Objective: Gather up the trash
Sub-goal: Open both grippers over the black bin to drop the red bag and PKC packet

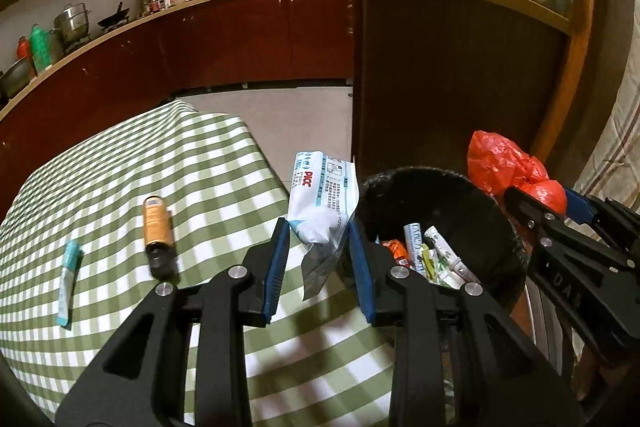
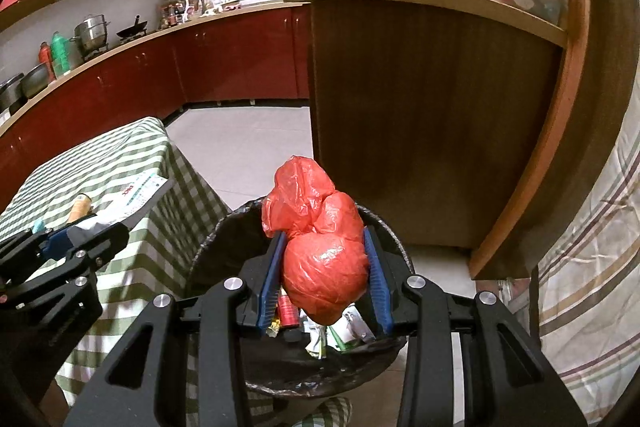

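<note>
My left gripper (image 1: 320, 231) is shut on a white wet-wipes packet (image 1: 322, 195) and holds it at the table's right edge, beside the black-lined trash bin (image 1: 432, 187). My right gripper (image 2: 325, 247) is shut on a knotted red plastic bag (image 2: 320, 259) and holds it over the bin (image 2: 224, 239), which holds several wrappers. An orange bottle (image 1: 157, 227) and a teal tube (image 1: 69, 279) lie on the green checked tablecloth (image 1: 120, 179). The red bag also shows in the left wrist view (image 1: 508, 167).
A tall brown cabinet (image 2: 432, 115) stands right behind the bin. Red kitchen cabinets (image 1: 240, 39) with pots and bottles on the counter run along the back. A striped cloth (image 2: 592, 267) hangs at the right. Tiled floor (image 2: 248, 143) lies between table and counter.
</note>
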The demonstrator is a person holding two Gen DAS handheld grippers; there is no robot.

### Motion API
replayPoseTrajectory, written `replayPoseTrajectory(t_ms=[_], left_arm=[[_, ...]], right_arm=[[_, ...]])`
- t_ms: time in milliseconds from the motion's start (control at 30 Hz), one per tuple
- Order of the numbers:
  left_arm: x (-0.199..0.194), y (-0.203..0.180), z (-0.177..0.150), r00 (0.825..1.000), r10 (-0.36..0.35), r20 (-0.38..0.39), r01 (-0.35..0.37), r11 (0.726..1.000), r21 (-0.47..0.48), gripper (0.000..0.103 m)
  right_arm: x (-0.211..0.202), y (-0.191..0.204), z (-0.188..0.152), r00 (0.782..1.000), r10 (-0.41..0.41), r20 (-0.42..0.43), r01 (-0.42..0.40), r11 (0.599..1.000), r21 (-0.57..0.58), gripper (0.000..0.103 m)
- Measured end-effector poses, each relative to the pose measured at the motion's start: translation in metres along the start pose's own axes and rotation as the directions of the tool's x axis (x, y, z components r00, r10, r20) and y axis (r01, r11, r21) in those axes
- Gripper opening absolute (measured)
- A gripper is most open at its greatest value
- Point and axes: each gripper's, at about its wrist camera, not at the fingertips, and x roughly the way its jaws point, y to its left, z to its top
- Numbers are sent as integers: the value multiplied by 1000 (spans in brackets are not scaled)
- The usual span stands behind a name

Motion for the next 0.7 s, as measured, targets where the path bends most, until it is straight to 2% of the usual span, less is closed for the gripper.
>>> replayPoseTrajectory(t_ms=[167,233,267,300,333,367,400,700], left_arm=[[9,-12,4,1000,-10,-9,10,1000,11,30],[13,-17,7,1000,-18,-12,18,1000,18,31],[14,-18,8,1000,-18,-13,18,1000,22,31],[14,-18,9,1000,-17,-10,17,1000,22,32],[15,-19,9,1000,-17,-10,17,1000,25,33],[16,-20,9,1000,-16,-12,16,999,29,42],[17,-20,9,1000,-12,-11,13,1000,28,45],[19,-13,11,1000,-13,-20,13,1000,10,49]], right_arm=[[8,-7,0,1000,-5,-4,5,1000,14,40],[13,-9,-2,1000,-3,-8,3,1000,21,46],[15,-10,-2,1000,-3,-13,3,1000,26,56],[16,-11,-2,1000,-2,-15,2,999,36,61],[16,-13,-3,1000,-1,-13,2,999,42,61],[17,-13,-3,1000,-3,-15,4,999,42,61],[17,-14,-3,1000,-6,-14,7,999,40,61],[10,-19,1,1000,-18,10,18,998,56,61]])
